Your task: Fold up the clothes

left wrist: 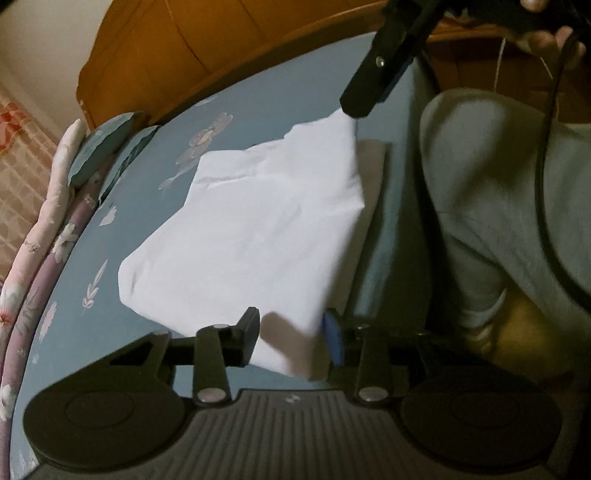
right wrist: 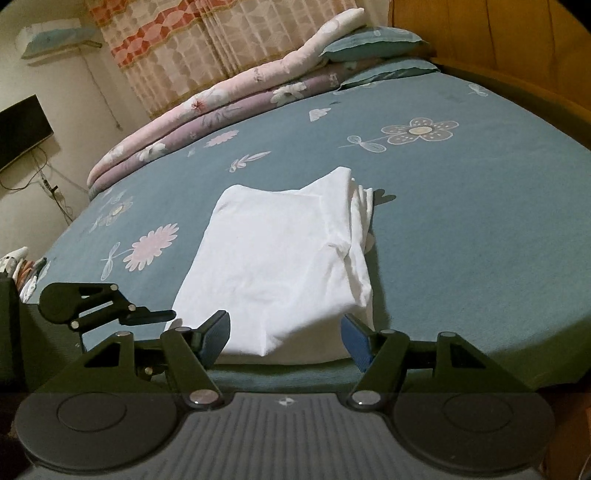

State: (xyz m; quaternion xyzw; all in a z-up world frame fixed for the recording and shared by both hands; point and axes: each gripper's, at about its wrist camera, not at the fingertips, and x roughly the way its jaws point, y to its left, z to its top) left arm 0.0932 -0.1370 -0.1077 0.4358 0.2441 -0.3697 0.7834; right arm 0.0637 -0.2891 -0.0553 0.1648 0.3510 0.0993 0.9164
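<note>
Right gripper (right wrist: 286,341) body fills the bottom of its own view, no readable brand, only a small pale mark on the ribbed housing. Bed (right wrist: 461,221) is the biggest thing: blue-grey sheet with printed flowers, no writing on it. Rolled pink and purple quilts (right wrist: 207,110) lie along its far edge at 11 o'clock, teal pillows (right wrist: 373,46) at 1 o'clock, wooden headboard (right wrist: 498,33) behind them. Patterned curtain (right wrist: 207,44) hangs at 12 o'clock, dark screen (right wrist: 22,129) on the wall at 9 o'clock.

White garment (right wrist: 280,266), folded into a rough rectangle, lies flat on the sheet near the bed's front edge. Long axis runs from 6 toward 12 o'clock in the right view, stacked fold edges along its 3 o'clock side. No label or print visible on it.

Right fingers stand apart, near corner of the garment between them, pads not touching cloth. Left gripper (left wrist: 291,338) sits at the other near corner; a lifted fold of cloth hangs between its fingers, jaws narrow, but motion blur means I cannot tell if the pads pinch it. In the left view the garment runs from 6 toward 1 o'clock, right gripper's fingertips (left wrist: 360,94) just at its far corner. Person's grey trouser leg (left wrist: 498,192) at 3 o'clock.
</note>
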